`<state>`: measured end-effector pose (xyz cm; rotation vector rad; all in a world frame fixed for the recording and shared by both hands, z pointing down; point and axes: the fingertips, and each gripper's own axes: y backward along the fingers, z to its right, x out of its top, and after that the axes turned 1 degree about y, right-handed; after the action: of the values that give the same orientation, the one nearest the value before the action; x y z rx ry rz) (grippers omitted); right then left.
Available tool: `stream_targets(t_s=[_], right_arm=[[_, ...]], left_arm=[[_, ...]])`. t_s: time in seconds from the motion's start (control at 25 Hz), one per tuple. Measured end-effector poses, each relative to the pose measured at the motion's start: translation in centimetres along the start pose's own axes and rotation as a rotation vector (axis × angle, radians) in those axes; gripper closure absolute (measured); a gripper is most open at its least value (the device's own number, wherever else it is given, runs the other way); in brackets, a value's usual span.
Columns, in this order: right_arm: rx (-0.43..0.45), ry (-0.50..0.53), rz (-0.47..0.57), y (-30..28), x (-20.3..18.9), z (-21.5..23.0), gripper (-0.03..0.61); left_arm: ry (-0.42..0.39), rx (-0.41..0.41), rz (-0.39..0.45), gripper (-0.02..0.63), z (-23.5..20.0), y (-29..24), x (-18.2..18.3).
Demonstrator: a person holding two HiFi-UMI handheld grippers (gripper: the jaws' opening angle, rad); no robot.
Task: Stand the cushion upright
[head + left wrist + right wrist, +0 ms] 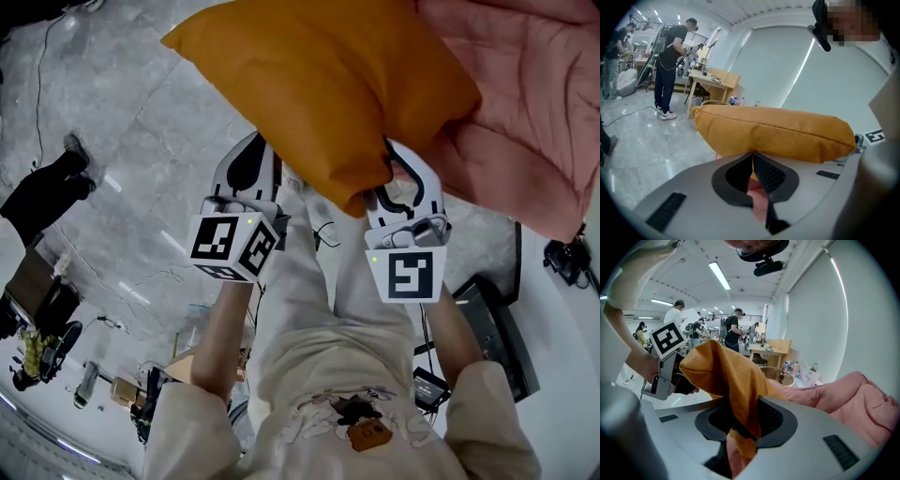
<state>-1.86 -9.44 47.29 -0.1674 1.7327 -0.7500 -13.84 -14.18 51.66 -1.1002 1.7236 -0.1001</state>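
head view: holding the orange cushion (pixel 319 84) aloft at twelve o'clock, beside the pink quilt (pixel 525 103) at two o'clock, with left gripper (pixel 272 167) and right gripper (pixel 389 171) clamped on its near edge; risking thinly pinched fabric slipping out.

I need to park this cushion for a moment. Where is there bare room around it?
Bare grey floor lies left of the orange cushion, between it and the dark-clothed person at the left edge. The right is taken by the pink quilt; the lower left is cluttered with boxes.
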Motion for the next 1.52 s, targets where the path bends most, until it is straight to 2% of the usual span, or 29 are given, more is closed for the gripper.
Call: stream_targets(t_s=[0.28, 0.72, 1.08, 1.36, 1.4, 1.52], right_arm=[[-0.040, -0.078, 0.066, 0.1, 2.3, 3.3, 0.445], [-0.101, -0.152, 0.114, 5.8, 3.4, 9.0, 0.445], [-0.177, -0.256, 0.152, 11.0, 1.6, 14.6, 0.446], [-0.244, -0.329, 0.200, 13.7, 0.5, 18.6, 0.451], [-0.254, -0.347, 0.208, 13.9, 0.2, 19.3, 0.451], [-0.269, -0.367, 0.220, 14.7, -0.4, 20.8, 0.454]], left_arm=[[-0.058, -0.007, 0.045, 0.607, 2.3, -1.7, 4.7], [-0.161, -0.049, 0.088, 0.607, 10.8, -2.8, 8.9], [-0.221, -0.114, 0.114, 0.607, 19.1, -4.5, 9.9], [-0.272, -0.179, 0.119, 0.606, 24.1, -6.3, 11.1], [-0.275, -0.185, 0.117, 0.585, 24.5, -6.5, 11.1], [-0.271, -0.220, 0.096, 0.458, 24.9, -7.1, 11.0]])
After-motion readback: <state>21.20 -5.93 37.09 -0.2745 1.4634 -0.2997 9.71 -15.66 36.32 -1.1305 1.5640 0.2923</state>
